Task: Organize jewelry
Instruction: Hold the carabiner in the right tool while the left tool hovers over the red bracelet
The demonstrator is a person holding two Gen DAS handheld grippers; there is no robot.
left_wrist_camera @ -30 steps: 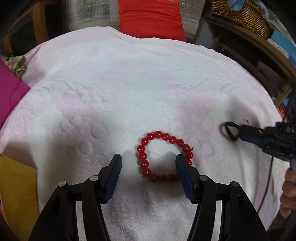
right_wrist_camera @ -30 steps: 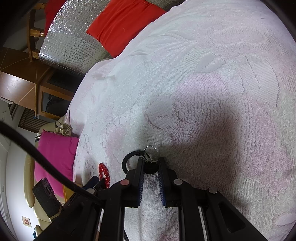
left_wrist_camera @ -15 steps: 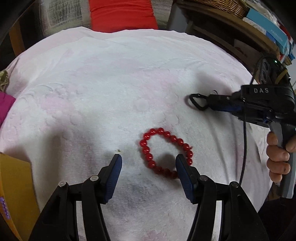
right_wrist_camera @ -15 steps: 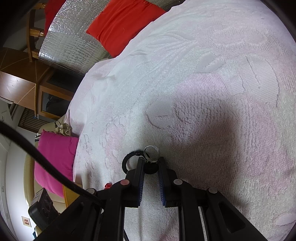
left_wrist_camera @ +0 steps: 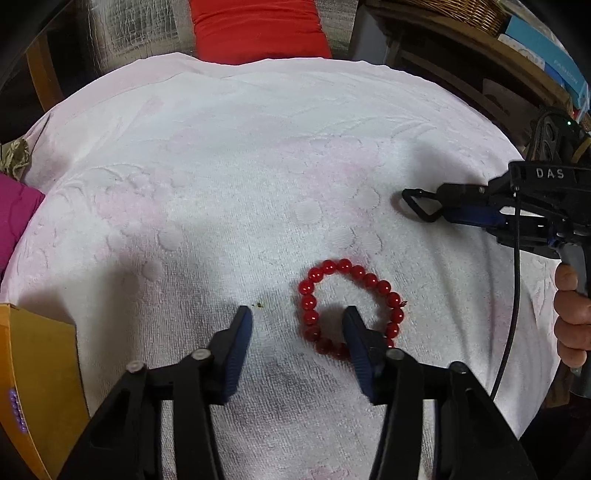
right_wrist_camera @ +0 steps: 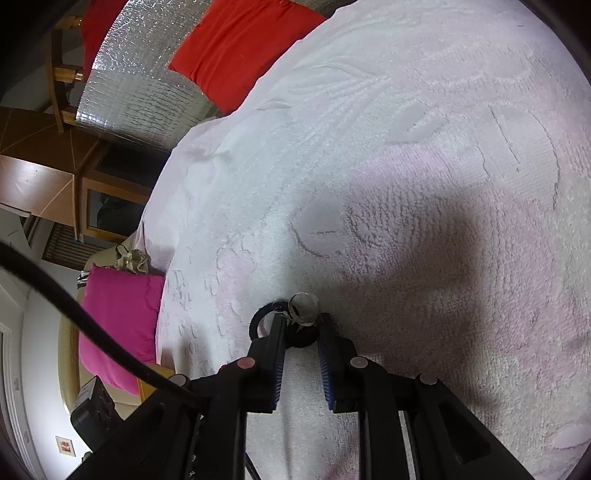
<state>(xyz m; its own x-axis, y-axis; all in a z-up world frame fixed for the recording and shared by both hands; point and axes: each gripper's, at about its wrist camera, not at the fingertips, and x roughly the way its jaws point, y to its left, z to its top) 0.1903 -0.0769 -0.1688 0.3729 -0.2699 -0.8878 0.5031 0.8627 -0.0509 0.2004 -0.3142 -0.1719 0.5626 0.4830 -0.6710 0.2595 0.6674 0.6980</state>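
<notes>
A red bead bracelet lies flat on the pink-white towel. My left gripper hovers over its near left side with the jaws closing. The right fingertip stands inside the ring of beads and the other fingertip outside it, neither pad pressing. A black clip ring with a small silver ring rests on the towel further right. My right gripper has its jaws opening around the black piece, and the pads look just clear of it. That same right gripper shows in the left wrist view.
A yellow box with purple beads sits at the towel's left edge. Pink cushion and red cushion lie beyond the towel, and a wicker basket stands on shelves behind. A person's hand and a cable are at the right.
My left gripper's jaws have narrowed and shifted so the right finger now sits inside the bracelet instead of outside it. The right gripper's jaws have widened slightly around the black ring piece.
</notes>
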